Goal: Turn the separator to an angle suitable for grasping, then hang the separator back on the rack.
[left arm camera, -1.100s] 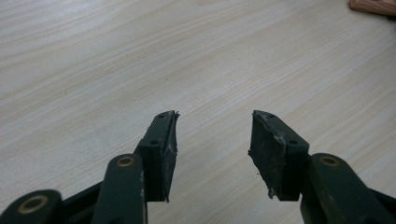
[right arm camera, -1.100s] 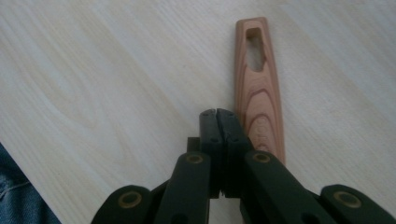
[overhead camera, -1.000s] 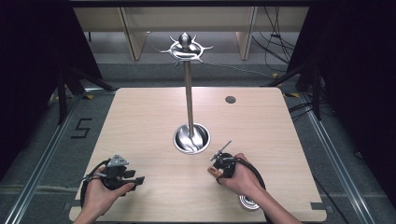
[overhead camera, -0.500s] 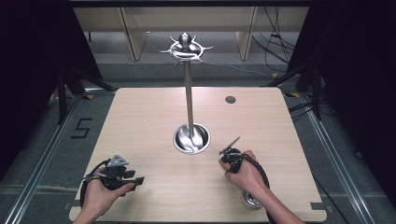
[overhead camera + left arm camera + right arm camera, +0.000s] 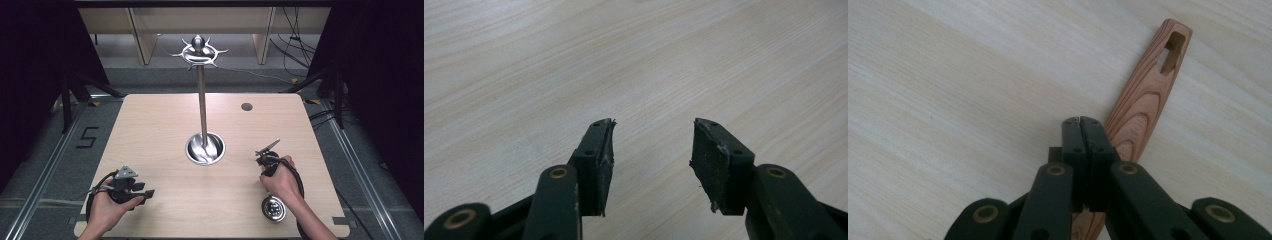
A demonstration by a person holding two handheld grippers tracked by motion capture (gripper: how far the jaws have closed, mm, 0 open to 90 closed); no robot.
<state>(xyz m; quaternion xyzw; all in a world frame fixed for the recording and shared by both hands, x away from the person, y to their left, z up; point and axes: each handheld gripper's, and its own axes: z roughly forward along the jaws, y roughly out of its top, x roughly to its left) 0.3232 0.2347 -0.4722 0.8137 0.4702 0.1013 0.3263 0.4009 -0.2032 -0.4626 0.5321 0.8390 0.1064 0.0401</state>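
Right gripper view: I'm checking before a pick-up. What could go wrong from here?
1. The right claw is shut above the wooden handle. Lowered like this, it would likely push the handle rather than grasp it.
2. The handle lies flat on the table, so the jaws may slip off it.
3. The utensil's metal head sits near the table's front edge, so a nudge might send it off.

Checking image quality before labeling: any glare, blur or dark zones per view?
High view: glare on the steel stand base, surroundings beyond the table nearly black. Left gripper view: near jaws soft. Right gripper view: wooden handle sharp, bottom edge blurred.
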